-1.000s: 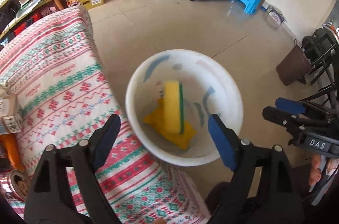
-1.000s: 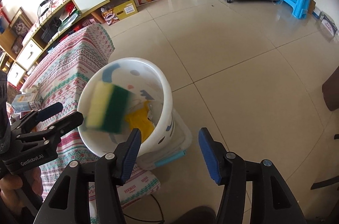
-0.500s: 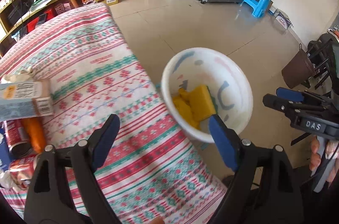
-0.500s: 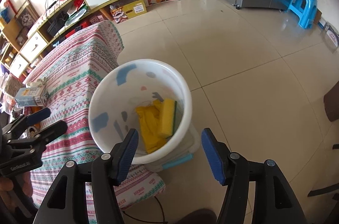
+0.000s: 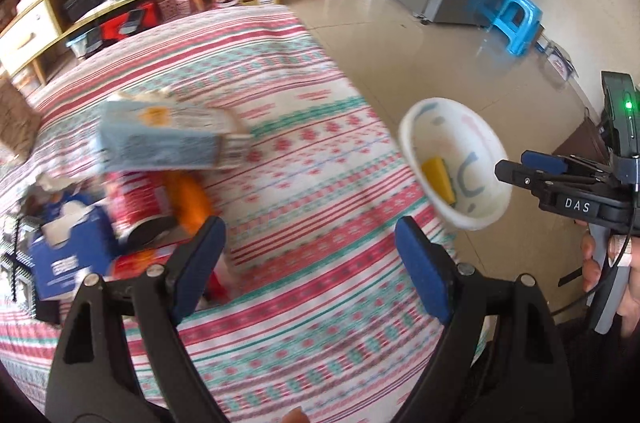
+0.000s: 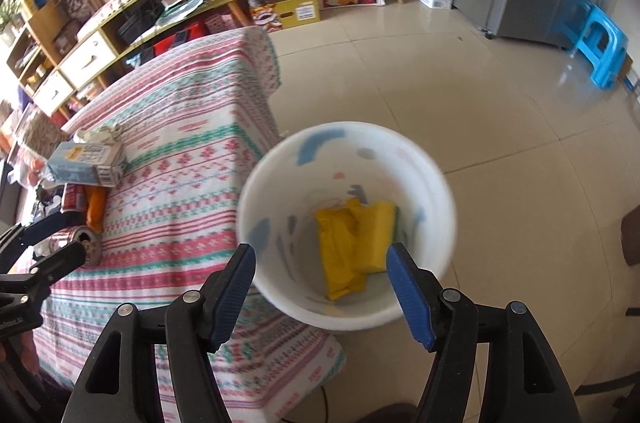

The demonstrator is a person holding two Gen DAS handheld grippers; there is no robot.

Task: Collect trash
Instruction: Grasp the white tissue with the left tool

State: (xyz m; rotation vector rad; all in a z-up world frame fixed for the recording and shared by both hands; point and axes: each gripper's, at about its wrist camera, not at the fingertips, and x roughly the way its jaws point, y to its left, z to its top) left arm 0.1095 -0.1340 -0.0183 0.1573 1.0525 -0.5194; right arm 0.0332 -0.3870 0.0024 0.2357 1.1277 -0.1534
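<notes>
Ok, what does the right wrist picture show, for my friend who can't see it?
A white bucket on the floor holds a yellow sponge and a yellow cloth, just past the open right claw. Left of it, a table under a striped cloth has a carton and a can.

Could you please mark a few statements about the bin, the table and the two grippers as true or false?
1. The white bin holds a yellow sponge. True.
2. The left gripper grips the blue carton. False: it is open and holds nothing.
3. The carton lies on the striped tablecloth. True.
4. The right gripper is shut on the sponge. False: it is open and empty.
5. The bin stands on the table. False: it is beside it.
</notes>
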